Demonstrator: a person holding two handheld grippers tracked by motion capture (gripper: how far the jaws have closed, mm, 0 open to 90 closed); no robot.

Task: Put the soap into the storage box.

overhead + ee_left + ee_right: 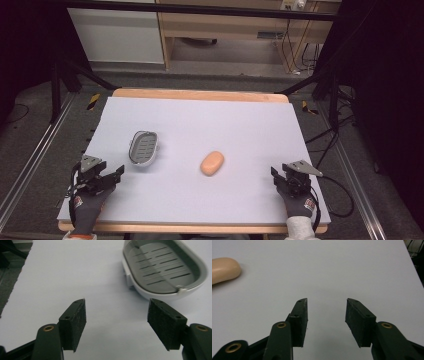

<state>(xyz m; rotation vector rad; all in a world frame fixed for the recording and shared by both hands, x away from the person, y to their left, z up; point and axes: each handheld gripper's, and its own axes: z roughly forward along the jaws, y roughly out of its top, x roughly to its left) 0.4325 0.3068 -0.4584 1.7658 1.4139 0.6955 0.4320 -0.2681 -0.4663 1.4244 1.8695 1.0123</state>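
Observation:
A white soap dish (144, 148) with a grey slotted insert lies on the left half of the white table sheet (225, 120). A peach-coloured bar of soap (212, 163) lies near the middle, apart from the dish. My left gripper (111, 171) rests near the front left corner, just short of the dish. In the left gripper view, my left gripper (116, 307) is open over bare sheet, with the empty dish (162, 267) ahead to the right. My right gripper (280, 171) sits at the front right. It stands open (327, 306) with nothing between the jaws, and the soap (223, 268) lies far left.
The sheet covers a wooden table whose edge (200, 94) shows at the back. Black frame legs and cables stand on the floor at both sides. A cable trails from the right gripper off the table's right edge.

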